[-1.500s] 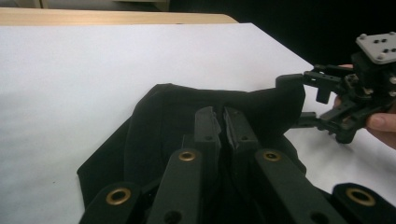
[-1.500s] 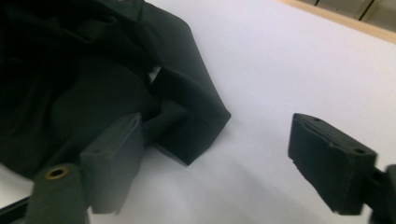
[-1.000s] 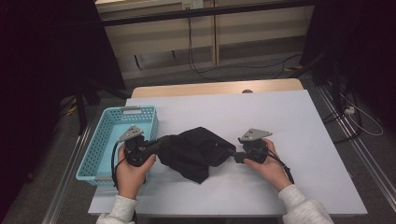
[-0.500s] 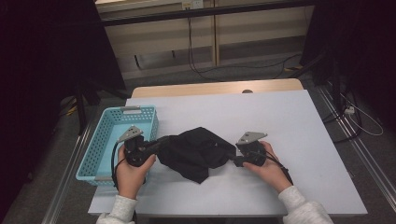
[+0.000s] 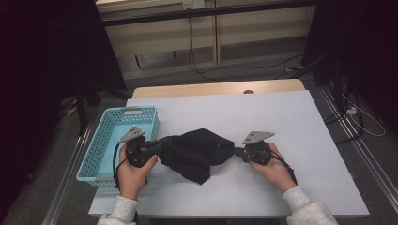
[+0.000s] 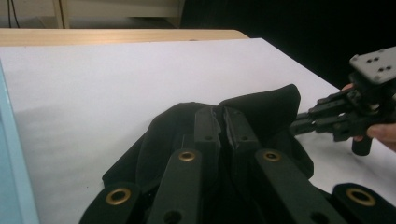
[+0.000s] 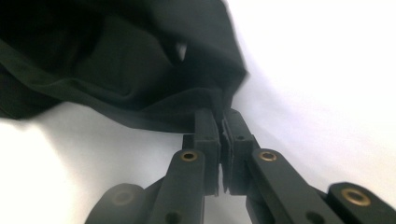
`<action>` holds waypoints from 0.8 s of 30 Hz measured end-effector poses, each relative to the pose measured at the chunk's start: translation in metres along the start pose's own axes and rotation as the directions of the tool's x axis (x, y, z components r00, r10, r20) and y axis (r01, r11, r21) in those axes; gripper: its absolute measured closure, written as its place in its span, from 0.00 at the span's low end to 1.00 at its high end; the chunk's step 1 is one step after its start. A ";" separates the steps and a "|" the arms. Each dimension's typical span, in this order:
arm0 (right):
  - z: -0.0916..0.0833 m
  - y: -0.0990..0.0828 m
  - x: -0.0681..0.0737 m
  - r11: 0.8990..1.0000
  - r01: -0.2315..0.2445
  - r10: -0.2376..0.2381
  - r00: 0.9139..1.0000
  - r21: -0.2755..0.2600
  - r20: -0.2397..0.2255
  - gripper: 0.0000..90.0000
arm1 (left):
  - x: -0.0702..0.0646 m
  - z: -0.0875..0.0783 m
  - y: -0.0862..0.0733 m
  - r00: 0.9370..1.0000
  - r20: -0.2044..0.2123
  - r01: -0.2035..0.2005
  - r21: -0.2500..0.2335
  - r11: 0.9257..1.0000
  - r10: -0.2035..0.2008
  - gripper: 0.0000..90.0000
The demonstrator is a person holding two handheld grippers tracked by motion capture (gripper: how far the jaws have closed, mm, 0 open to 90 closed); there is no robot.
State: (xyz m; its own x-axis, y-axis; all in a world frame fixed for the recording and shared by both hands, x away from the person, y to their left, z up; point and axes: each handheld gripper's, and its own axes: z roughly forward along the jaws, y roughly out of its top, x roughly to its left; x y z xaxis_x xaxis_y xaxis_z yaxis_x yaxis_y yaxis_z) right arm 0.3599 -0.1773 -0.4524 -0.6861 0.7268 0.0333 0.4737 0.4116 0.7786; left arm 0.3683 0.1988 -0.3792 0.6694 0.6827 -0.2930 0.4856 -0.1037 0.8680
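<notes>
From the high view, the black cloth (image 5: 195, 152) lies bunched on the white table (image 5: 281, 122) beside the blue basket (image 5: 105, 140), with the left gripper (image 5: 159, 144) and right gripper (image 5: 237, 151) each pinching one end. In the left gripper view, the jaws are squeezed tight on the cloth, so hold on and lift gently. In the right gripper view, the jaws have just been closing and now pinch a thin edge, so pull slowly or it may slip out.
</notes>
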 end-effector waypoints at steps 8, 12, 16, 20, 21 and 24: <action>-0.031 -0.005 -0.009 0.999 -0.025 0.026 1.000 -0.044 0.001 0.97 | -0.007 0.008 0.002 0.999 0.030 -0.019 0.001 1.000 0.019 0.95; -0.050 -0.008 -0.013 0.998 -0.033 0.034 0.999 -0.058 0.023 0.98 | -0.012 0.014 0.004 0.999 0.048 -0.023 -0.015 1.000 0.024 0.95; -0.073 -0.018 -0.023 0.994 -0.076 0.079 0.996 -0.076 0.038 0.98 | -0.015 0.021 0.005 0.997 0.067 -0.025 -0.026 0.999 0.027 0.95; -0.091 -0.026 -0.032 0.988 -0.127 0.131 0.990 -0.091 0.042 0.98 | -0.016 0.027 0.007 0.996 0.084 -0.017 -0.047 0.999 0.021 0.95; -0.094 -0.028 -0.034 0.987 -0.135 0.139 0.989 -0.093 0.045 0.98 | -0.016 0.029 0.007 0.996 0.086 -0.017 -0.045 0.999 0.021 0.95; -0.094 -0.033 -0.037 0.985 -0.152 0.157 0.987 -0.082 0.046 0.98 | -0.013 0.036 0.002 0.997 0.071 -0.013 -0.024 1.000 0.015 0.95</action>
State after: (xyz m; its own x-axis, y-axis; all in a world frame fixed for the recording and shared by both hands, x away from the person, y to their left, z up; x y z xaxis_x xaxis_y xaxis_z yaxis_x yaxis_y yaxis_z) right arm 0.3178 -0.2694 -0.4201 -0.5771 0.8069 0.1258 0.5257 0.2492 0.8133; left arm 0.3809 0.1637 -0.3876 0.7147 0.6283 -0.3075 0.4632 -0.0957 0.8811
